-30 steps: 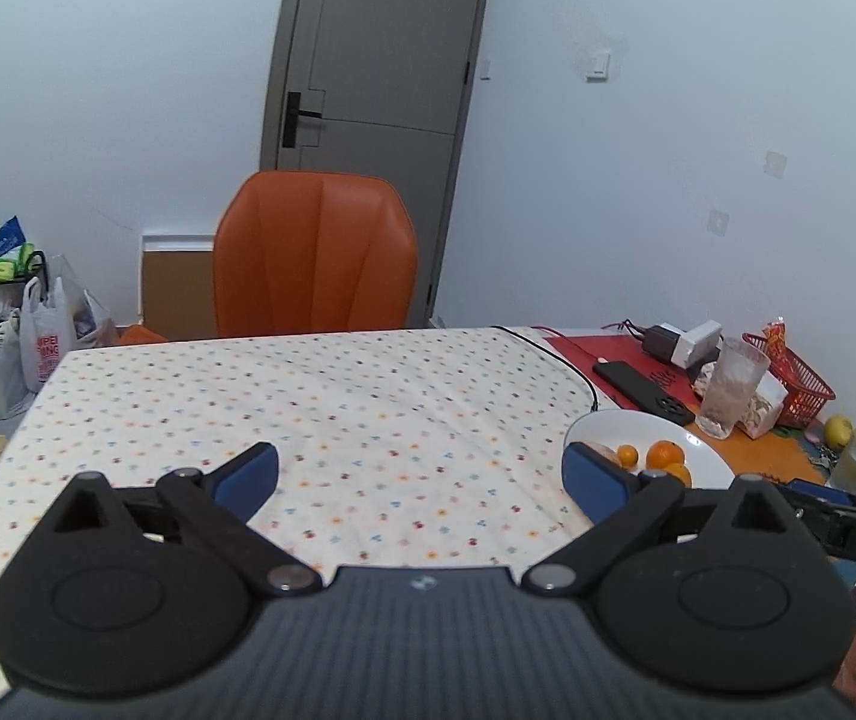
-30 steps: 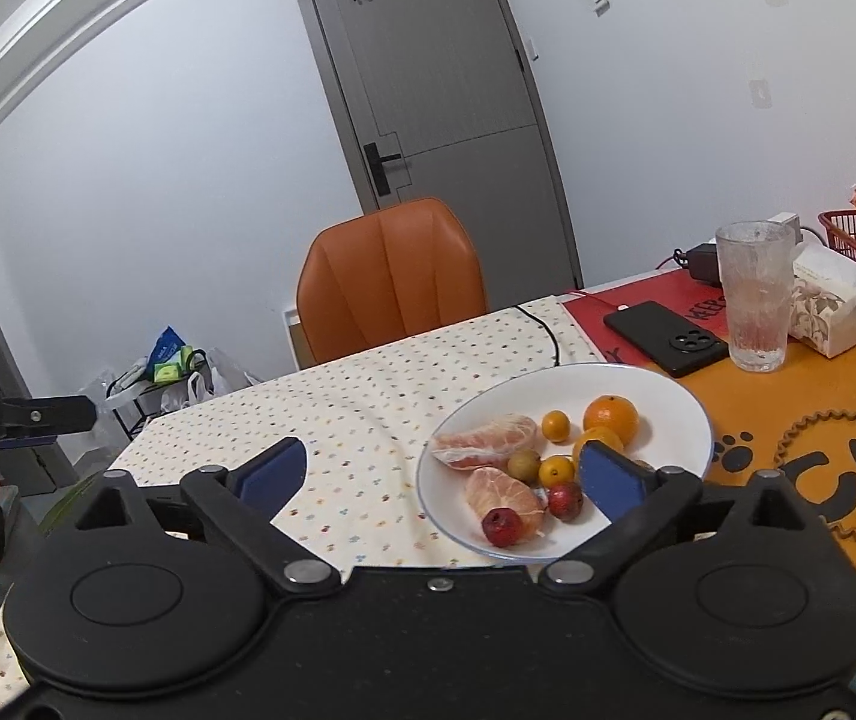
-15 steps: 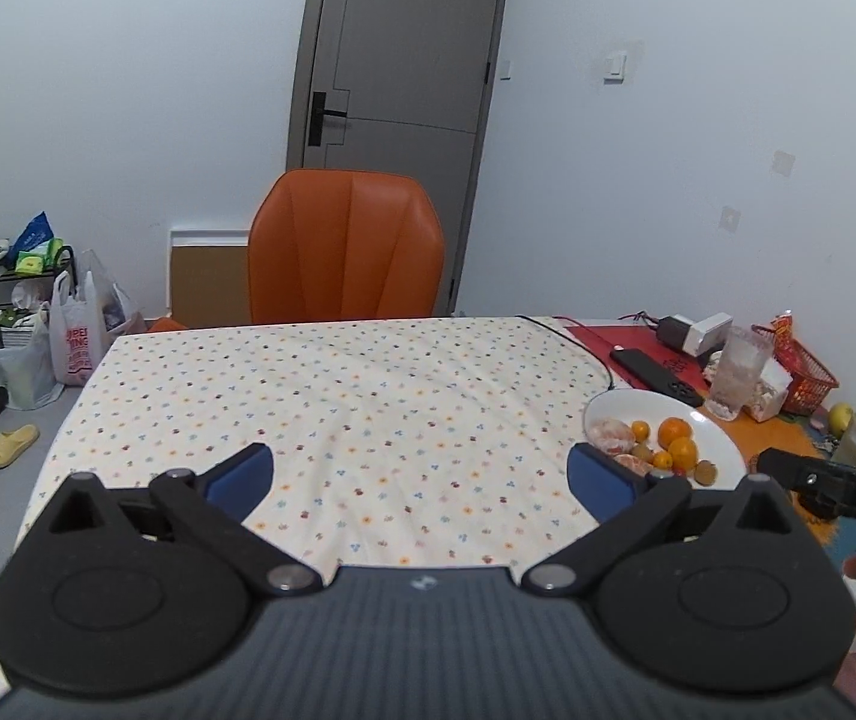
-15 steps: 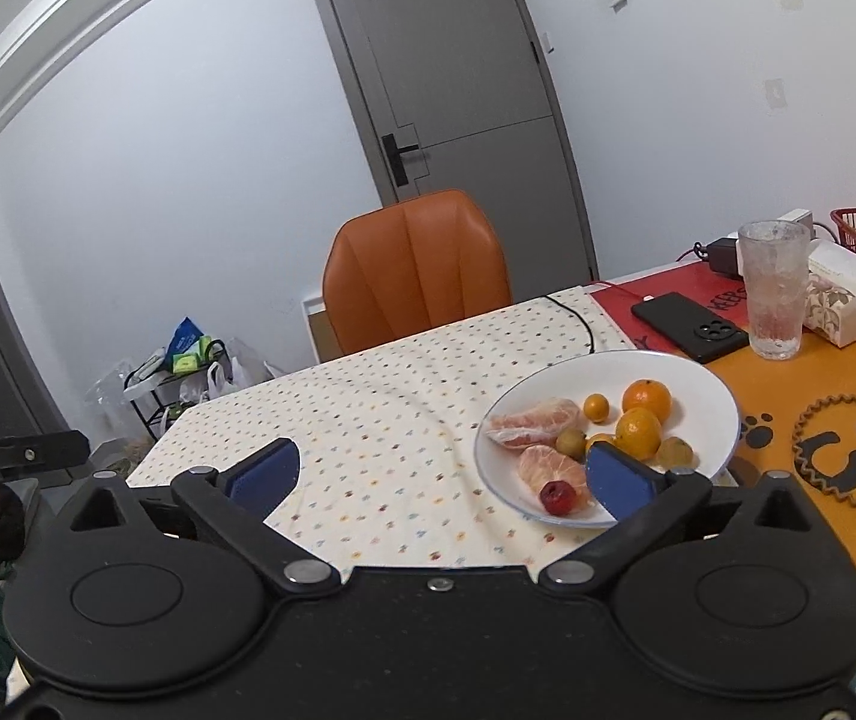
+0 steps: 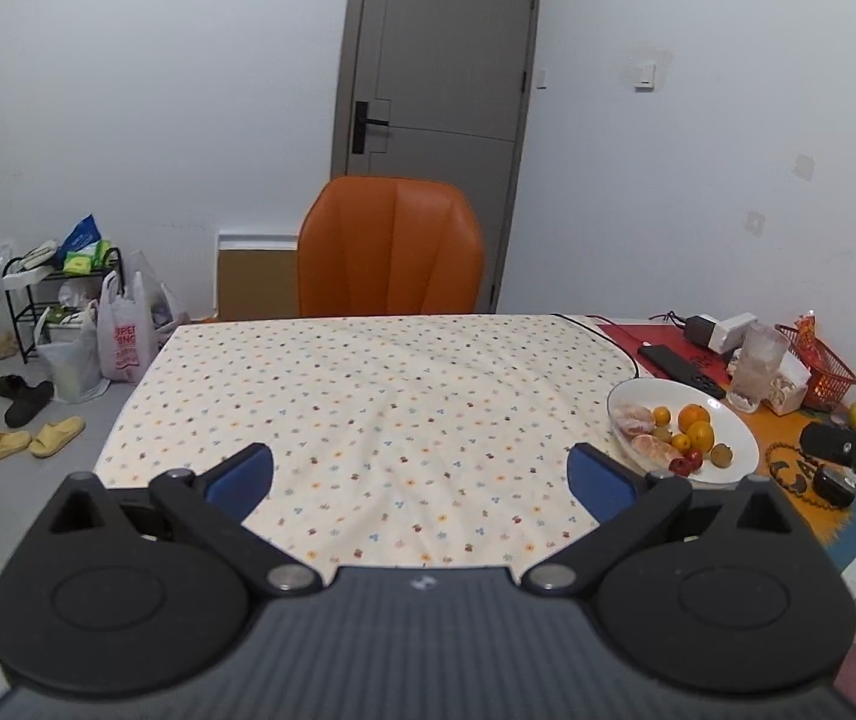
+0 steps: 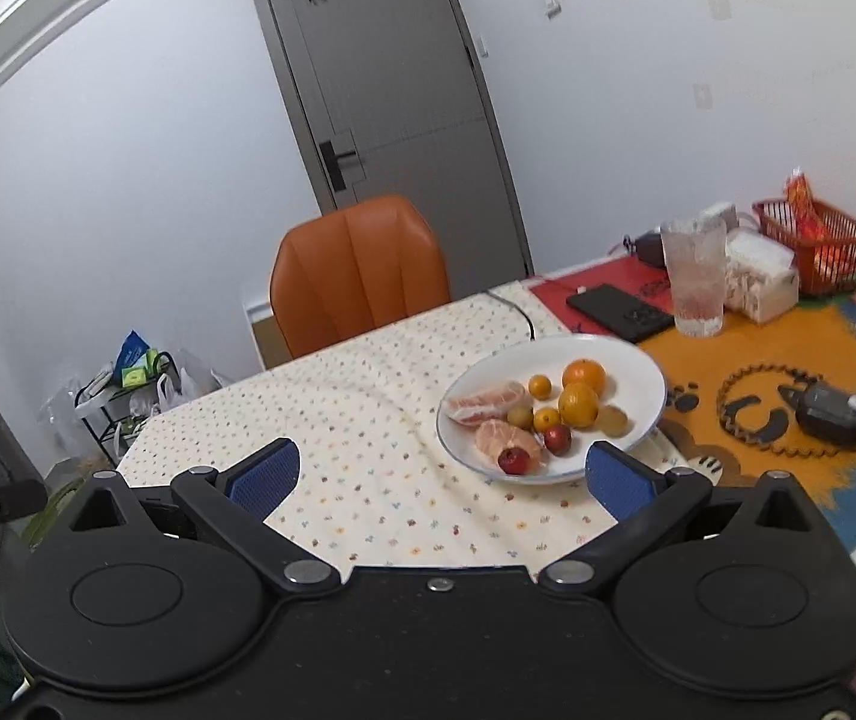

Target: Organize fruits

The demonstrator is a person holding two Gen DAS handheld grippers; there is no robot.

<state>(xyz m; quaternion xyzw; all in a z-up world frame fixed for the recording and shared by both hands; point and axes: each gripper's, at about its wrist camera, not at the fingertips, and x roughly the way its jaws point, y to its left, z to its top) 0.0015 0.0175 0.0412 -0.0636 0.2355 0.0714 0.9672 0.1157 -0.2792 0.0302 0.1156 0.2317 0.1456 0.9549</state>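
Presently white plate (image 6: pixel 649 387) holds 2 oranges (image 6: pixel 579 403), peeled segments (image 6: pixel 487 401), small fruits.

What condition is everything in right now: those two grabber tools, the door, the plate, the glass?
Left gripper: jaws wide open, holding nothing.
Right gripper: jaws wide open, holding nothing.
Door: closed.
White plate: holds all the fruit, mixed together.
Peeled citrus pieces: skin off, on the plate.
Tall glass: upright; contents unclear.
Red basket: upright, with packets inside.

My white plate (image 6: pixel 637 360) holds orange citrus (image 6: pixel 578 403) and red fruits (image 6: pixel 513 459). The cream cloth (image 5: pixel 392 408) has tiny coloured dots. My tool pads (image 6: pixel 264 474) are blue.
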